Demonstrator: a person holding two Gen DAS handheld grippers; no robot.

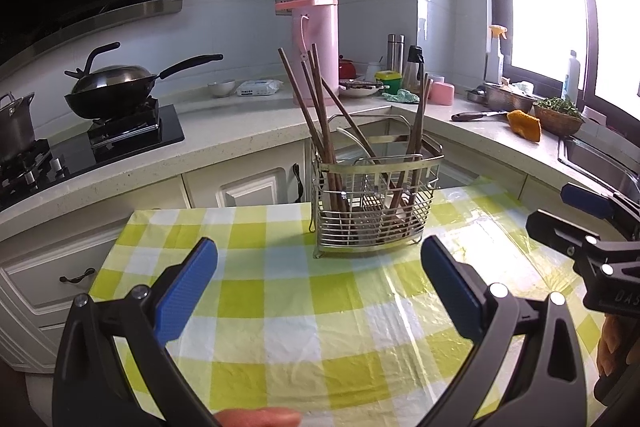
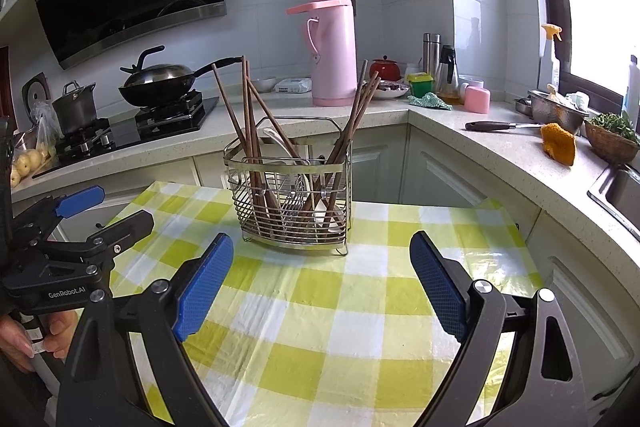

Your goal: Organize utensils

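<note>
Green-and-white checked plastic sheeting covers the table (image 2: 320, 307), and nothing lies loose on the part of it that shows in either view. Standing upright toward its far edge is the wire utensil caddy (image 2: 294, 195), set in the open where both grippers can reach it. All the visible utensils are in it already: one bunch of brown chopsticks (image 2: 246, 119) leans out of the compartment on the left as the right wrist camera sees it, a second bunch of chopsticks (image 2: 356, 123) leans from the other end, and pale spoons (image 2: 320, 215) sit low between them. Sorted by kind like this, the scene fits a tidy finish, yet it would equally fit a caddy waiting to be emptied and re-sorted. The left gripper (image 1: 320, 287) hovers over the cloth short of the caddy, its blue pads spread wide and holding nothing. The right gripper (image 2: 322, 287) hovers likewise, jaws apart and empty, aimed squarely at the caddy; both seem held back at a ready distance.
</note>
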